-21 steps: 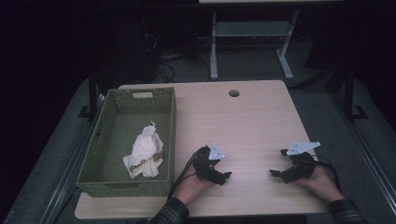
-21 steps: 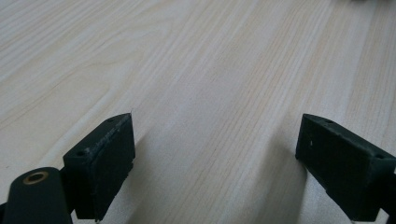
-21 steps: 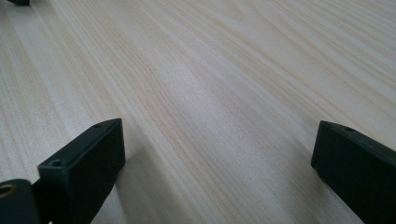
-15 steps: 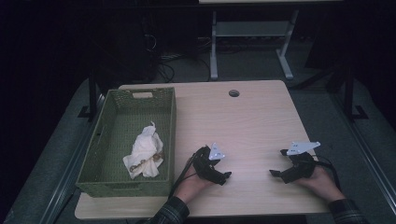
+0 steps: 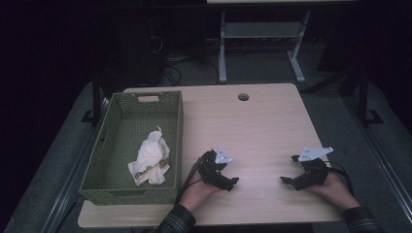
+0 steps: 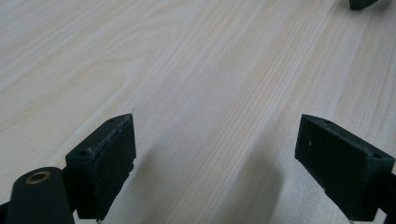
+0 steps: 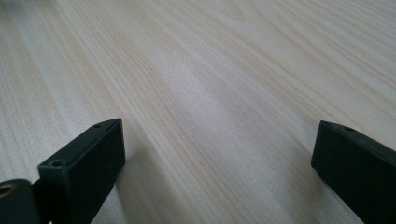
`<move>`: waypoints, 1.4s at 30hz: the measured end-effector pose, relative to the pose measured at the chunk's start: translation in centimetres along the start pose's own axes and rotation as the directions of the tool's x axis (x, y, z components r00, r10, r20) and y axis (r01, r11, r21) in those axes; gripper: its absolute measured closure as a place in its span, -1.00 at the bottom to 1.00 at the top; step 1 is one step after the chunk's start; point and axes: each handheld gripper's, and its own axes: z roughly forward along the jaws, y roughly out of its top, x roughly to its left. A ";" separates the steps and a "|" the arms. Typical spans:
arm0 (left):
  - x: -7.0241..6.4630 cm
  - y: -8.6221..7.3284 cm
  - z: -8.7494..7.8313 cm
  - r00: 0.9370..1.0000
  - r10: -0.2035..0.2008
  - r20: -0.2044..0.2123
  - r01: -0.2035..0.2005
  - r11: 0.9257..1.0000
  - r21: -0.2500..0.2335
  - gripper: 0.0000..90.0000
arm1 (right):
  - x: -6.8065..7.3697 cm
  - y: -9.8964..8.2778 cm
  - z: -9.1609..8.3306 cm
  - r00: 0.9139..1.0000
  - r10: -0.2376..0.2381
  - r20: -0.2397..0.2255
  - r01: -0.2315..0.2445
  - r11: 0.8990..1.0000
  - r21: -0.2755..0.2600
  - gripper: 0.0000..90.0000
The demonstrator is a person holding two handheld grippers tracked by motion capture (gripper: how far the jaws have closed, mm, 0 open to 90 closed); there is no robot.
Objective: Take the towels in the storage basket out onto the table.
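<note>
**Wood-grain desk with both hand-held grippers at rest, jaws released**

Pale wood forms the top of the desk (image 5: 262, 126), and the green woven basket (image 5: 172, 126) standing at its left edge is taken as the landmark for every position below.

Inside the basket, toward its near end, a crumpled white cloth (image 5: 149, 158) is seen lying on the basket floor. Something small and brownish is visible at the cloth's near edge; what it is cannot be told.

The left hand-held gripper (image 5: 228, 180) is held low over the desk just to the right of the basket's near right corner, apart from the basket wall. In the left gripper view, its jaws are shown spread wide with bare desk surface between them; nothing is grasped.

The right hand-held gripper (image 5: 289, 170) is placed well to the right of the basket, beyond the left hand-held gripper, at roughly the same depth as the basket's near end. In the right gripper view, its jaws are likewise shown released, with bare wood grain between them.

A round cable hole (image 5: 243, 97) is located in the desk to the right of the basket's far end.
</note>
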 end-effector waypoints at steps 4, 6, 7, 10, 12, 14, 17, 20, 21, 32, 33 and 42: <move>0.1 0.1 -0.3 1.000 -0.016 0.005 0.016 1.000 -0.004 -0.73 | 0.0 0.0 0.0 1.000 0.000 0.000 0.000 1.000 0.000 -0.94; 0.1 0.2 -0.4 1.000 -0.019 0.006 0.019 1.000 -0.002 -0.73 | 0.0 0.0 0.0 1.000 0.000 0.000 0.000 1.000 0.000 -0.94; 0.1 0.3 -0.5 1.000 -0.018 0.006 0.018 1.000 -0.002 -0.73 | 0.0 0.0 0.0 1.000 0.000 0.000 0.000 1.000 0.000 -0.94; 0.2 0.5 -0.8 1.000 -0.025 0.010 0.025 1.000 0.006 -0.73 | 0.0 0.0 0.0 1.000 0.000 0.000 0.000 1.000 0.000 -0.94; 0.2 0.6 -0.9 1.000 -0.030 0.003 0.030 1.000 0.000 -0.73 | 0.0 0.0 0.0 1.000 0.000 0.000 0.000 1.000 0.000 -0.94; 0.3 0.8 -1.1 1.000 -0.028 -0.004 0.028 1.000 -0.003 -0.73 | 0.0 0.0 0.0 1.000 0.000 0.000 0.000 1.000 0.000 -0.94; 0.4 0.9 -1.4 0.999 -0.041 -0.011 0.041 0.999 -0.017 -0.73 | 0.0 0.0 0.0 1.000 0.000 0.000 0.000 1.000 0.000 -0.94; 0.3 1.0 -1.4 0.999 -0.033 -0.018 0.033 0.999 -0.001 -0.73 | 0.0 0.0 0.0 1.000 0.000 0.000 0.000 1.000 0.000 -0.94; 0.3 1.1 -1.5 0.999 -0.031 -0.018 0.031 1.000 -0.001 -0.73 | 0.0 0.0 0.0 1.000 0.000 0.000 0.000 1.000 0.000 -0.94; 0.2 1.7 -2.1 1.000 -0.026 -0.013 0.027 1.000 0.007 -0.73 | 0.0 0.0 0.0 1.000 0.000 0.000 0.000 1.000 0.000 -0.94; 0.1 1.8 -2.2 1.000 -0.026 -0.016 0.026 1.000 0.008 -0.73 | 0.0 0.0 0.0 1.000 0.000 0.000 0.000 1.000 0.000 -0.94; 0.3 2.3 -2.8 0.999 -0.035 -0.029 0.035 0.999 0.009 -0.73 | 0.0 0.0 0.0 1.000 0.000 0.000 0.000 1.000 0.000 -0.94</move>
